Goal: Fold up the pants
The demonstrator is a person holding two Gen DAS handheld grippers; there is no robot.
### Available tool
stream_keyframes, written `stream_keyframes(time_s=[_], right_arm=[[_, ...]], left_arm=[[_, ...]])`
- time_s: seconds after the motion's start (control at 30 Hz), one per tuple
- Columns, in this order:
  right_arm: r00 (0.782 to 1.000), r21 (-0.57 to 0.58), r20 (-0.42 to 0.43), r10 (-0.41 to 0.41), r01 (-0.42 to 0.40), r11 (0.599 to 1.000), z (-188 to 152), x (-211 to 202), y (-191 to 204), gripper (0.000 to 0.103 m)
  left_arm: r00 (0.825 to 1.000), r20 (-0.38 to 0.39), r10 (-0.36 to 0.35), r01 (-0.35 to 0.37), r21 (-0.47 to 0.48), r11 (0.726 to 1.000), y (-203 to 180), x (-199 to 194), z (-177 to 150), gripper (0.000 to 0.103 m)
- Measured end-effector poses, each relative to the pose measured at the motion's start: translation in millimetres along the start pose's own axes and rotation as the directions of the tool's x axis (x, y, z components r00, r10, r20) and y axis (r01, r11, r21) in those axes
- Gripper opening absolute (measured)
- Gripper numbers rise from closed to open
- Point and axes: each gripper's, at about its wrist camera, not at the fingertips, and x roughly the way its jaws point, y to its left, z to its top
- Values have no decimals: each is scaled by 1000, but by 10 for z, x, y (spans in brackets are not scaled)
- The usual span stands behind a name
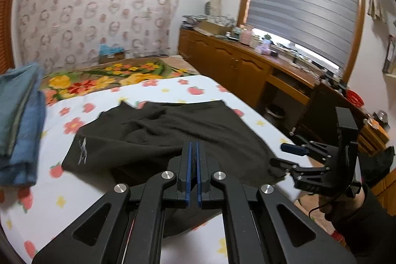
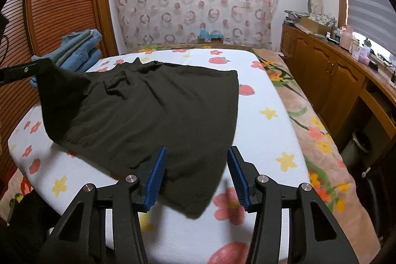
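Dark brown pants (image 2: 153, 113) lie spread across a bed (image 2: 269, 135) covered by a white sheet printed with flowers and strawberries. The left gripper (image 1: 193, 165) has its blue pads pressed together on a near corner of the cloth, and in the right wrist view that corner is lifted off the sheet at the left. The right gripper (image 2: 196, 172) has its jaws wide apart, straddling the other near corner, which lies flat on the sheet between them, not pinched. The garment's long axis seems to run away from the cameras toward the curtained far wall, with a straight edge at the far end; whether that edge is the waistband cannot be told. A likely risk: with only one corner raised, the fabric is pulled unevenly, so it may drag, bunch into wrinkles, or fold crooked. If the right gripper closes too high, it could miss the corner or catch only one layer. A stack of folded blue jeans (image 2: 79, 51) sits near the far left edge, close enough that swinging cloth might brush it.
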Motion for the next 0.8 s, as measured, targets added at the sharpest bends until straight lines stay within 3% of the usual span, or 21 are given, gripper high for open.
stream_keyframes(time_s=[0.17,0.37,0.43,0.63,0.77,0.8], right_arm=[[1000,5,6,11,-11,1000,10,-13,-7,51],[1000,12,4,26,-26,1000,-2,27,21,51],[999,12,6,32,-32,999,-3,34,29,51],[998,4,21,55,-55,998,45,51,103,51],[997,-16,18,72,-72,997,53,95,197,51],[997,-24,17,79,-79,997,56,111,226,51]], left_arm=[[1000,-16,-18,18,3,1000,-129,91,36,4],[1000,-25,10,-10,-8,1000,-63,50,-33,5],[999,-25,30,-30,-14,999,-62,79,-29,19],[999,-20,51,-52,-55,997,134,-17,-120,40],[992,-32,120,-122,-67,990,327,-49,-250,43],[989,-41,140,-143,-75,987,380,-42,-290,59]])
